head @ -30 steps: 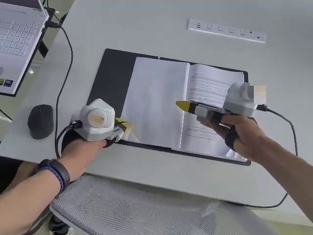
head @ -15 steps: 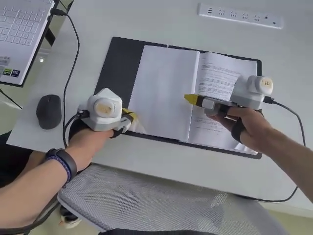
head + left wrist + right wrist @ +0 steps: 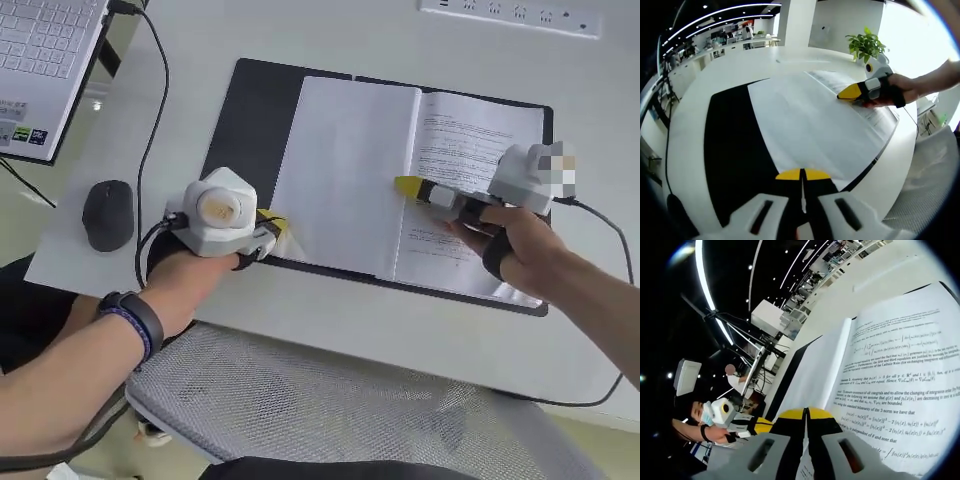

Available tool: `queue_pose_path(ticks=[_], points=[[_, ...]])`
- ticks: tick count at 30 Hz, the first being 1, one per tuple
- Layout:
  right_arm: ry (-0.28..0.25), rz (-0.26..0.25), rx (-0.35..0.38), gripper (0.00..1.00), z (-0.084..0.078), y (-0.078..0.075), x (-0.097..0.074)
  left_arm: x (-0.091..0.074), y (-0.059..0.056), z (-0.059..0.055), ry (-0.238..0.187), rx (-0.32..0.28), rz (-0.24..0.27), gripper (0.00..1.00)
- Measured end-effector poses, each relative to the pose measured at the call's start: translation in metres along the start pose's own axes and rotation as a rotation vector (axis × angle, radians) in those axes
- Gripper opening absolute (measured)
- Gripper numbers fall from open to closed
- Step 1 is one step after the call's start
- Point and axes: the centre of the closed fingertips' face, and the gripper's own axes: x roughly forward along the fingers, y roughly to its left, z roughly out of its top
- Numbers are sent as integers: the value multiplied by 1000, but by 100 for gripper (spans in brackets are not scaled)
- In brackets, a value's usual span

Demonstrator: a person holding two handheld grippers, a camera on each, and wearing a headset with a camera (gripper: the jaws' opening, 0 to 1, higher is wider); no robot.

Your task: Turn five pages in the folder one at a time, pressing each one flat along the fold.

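The folder (image 3: 245,115) lies open on the white table, its black inner cover at the left. A blank white page (image 3: 345,165) lies turned over it, and a printed page (image 3: 475,135) lies on the right. My left gripper (image 3: 272,225) is shut, with its yellow tips resting at the blank page's (image 3: 805,120) near left corner. My right gripper (image 3: 408,186) is also shut. Its yellow tip sits on the printed page (image 3: 890,385) right beside the fold, about halfway along it. The left gripper view shows the right gripper (image 3: 850,92) there too.
A laptop (image 3: 40,50) stands at the far left with a black mouse (image 3: 107,212) nearer me. A power strip (image 3: 510,14) lies at the back. Cables run across the table from both grippers. A grey mesh chair (image 3: 330,410) is below the table's front edge.
The head camera has shifted, so the folder sits higher and further right in the picture. Both grippers keep their places on the folder and stay shut.
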Motion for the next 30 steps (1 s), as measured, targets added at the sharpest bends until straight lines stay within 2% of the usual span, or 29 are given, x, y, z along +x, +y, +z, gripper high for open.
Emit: queue_pose_path(ticks=[6,10,11,19,30], points=[[-43,12,40,0,21,-5,9,1,1,0,-1,-2,6,0],[-72,0,57,0,49,-28,20,1,2,-1,-2,-13,10,0],[-76,0,63,0,44,-26,19,1,2,-1,-1,-13,10,0],[-120,-28,76,0,82,-52,38,-2,0,-1,2,-23,11,0],[-162,-47,104,0,114,-69,54,-4,0,0,3,-38,11,0]])
